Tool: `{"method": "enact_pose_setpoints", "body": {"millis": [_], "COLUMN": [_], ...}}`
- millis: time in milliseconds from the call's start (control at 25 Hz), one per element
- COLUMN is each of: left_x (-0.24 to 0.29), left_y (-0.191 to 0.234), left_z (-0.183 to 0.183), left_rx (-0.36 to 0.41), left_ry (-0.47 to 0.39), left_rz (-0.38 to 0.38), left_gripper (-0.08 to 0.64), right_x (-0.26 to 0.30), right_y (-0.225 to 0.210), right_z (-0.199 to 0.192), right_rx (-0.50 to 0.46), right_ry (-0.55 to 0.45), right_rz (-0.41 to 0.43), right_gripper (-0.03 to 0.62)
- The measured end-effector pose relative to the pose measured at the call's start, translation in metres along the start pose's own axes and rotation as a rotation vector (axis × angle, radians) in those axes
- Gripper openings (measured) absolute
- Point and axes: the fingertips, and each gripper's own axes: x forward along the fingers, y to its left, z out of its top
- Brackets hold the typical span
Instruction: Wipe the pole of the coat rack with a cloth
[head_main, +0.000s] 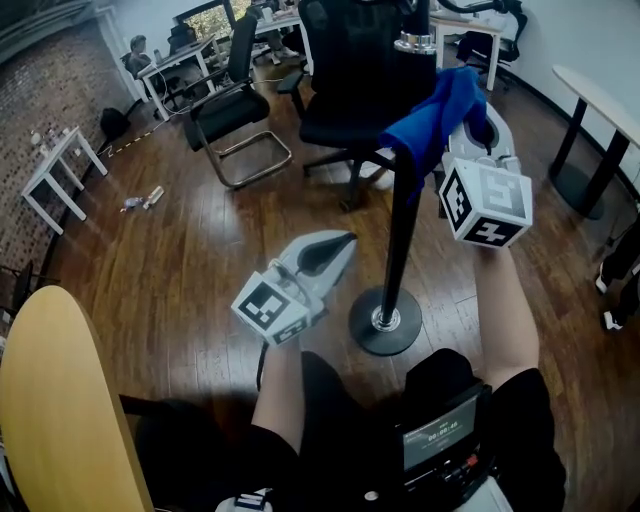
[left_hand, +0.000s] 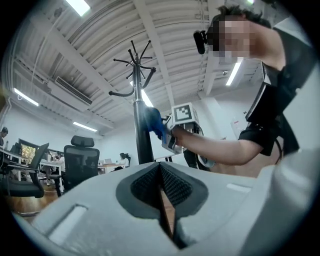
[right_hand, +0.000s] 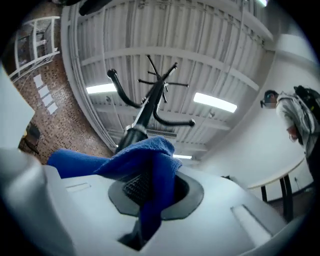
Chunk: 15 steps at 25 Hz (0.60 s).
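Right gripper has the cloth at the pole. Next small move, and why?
Probably slide the right gripper down the pole: its jaws are shut on the blue cloth, which looks pressed against the pole high up, with bare pole below to the base.

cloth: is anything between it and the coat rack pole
Nothing visible. The blue cloth, clamped in the right gripper, lies against the pole; the left gripper sits shut, lower and clear of it.
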Motion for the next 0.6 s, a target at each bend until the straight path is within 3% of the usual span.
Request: {"method": "enact_pose_setpoints", "body": {"millis": [160, 360, 600], "left_x": [0.009, 0.016, 0.016], "left_y": [-0.006, -0.014, -0.023], "left_z": [-0.010, -0.035, -0.057], "left_rx": [-0.017, -0.052, -0.059], "left_ry": [0.009, 0.038, 0.080], "left_rz": [-0.024, -0.050, -0.062], "left_gripper": [0.000, 0.000, 0.000], "right_x": [-0.019, -0.098, -0.207], "right_y": [0.001, 0.023, 0.046], "right_z": [-0.134, -0.324, -0.473], "right_rx": [0.095, 0.219, 0.279], "right_ry": [0.270, 0.597, 0.919], "right_rz": [0.045, 0.098, 0.084], "right_gripper": [0.023, 0.023, 0.023]}}
